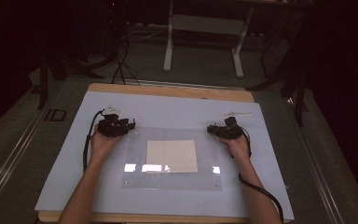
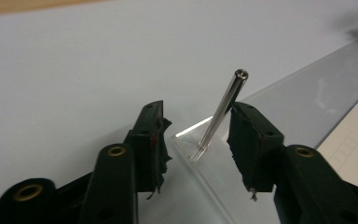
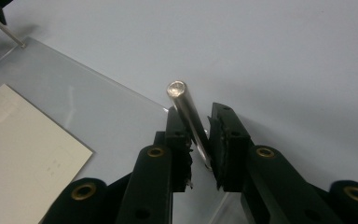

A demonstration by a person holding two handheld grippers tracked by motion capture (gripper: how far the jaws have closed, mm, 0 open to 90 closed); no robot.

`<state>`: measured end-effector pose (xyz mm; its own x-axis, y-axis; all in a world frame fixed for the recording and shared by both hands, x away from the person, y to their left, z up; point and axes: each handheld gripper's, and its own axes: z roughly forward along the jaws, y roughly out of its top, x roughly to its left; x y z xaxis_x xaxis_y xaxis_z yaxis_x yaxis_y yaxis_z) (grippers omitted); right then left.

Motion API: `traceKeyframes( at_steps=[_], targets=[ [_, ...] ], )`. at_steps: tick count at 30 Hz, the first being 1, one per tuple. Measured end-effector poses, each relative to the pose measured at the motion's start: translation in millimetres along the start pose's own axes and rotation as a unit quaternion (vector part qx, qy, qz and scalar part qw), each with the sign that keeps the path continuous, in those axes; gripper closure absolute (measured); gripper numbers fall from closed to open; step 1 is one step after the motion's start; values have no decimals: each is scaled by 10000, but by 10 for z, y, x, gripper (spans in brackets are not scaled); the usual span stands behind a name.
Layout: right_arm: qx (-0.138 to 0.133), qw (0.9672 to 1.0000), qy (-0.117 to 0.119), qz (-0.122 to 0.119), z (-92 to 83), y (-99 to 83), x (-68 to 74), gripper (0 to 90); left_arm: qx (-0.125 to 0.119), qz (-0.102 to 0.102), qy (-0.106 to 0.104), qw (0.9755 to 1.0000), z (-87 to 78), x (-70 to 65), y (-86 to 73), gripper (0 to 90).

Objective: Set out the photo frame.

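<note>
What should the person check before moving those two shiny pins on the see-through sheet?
1. Left hand-held gripper let go of left metal pin: ok, jaws stand apart, though the pin leans against one pad.
2. Left pin seated in the corner hole of the clear acrylic sheet: cannot tell; its tip sits at the corner, tilted.
3. Right hand-held gripper grips right metal pin: ok, pads close on it.
4. Right pin upright: not ok, it looks tilted.
5. Paper sheet lies flat under the acrylic: ok.
</note>
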<state>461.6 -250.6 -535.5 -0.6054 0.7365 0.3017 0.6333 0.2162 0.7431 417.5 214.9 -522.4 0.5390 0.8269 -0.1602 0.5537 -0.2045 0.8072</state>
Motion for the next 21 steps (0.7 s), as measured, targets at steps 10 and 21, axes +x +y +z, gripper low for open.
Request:
traceKeyframes(
  at_steps=[10,21],
  targets=[
    [-45,10000,-7,49,3,-15,0,775,-568,-3,146,9983,-47,-102,33,624],
    [-124,9999,20,110,1,-37,-9,772,-632,86,203,9978,114,-189,4,792]
  ],
)
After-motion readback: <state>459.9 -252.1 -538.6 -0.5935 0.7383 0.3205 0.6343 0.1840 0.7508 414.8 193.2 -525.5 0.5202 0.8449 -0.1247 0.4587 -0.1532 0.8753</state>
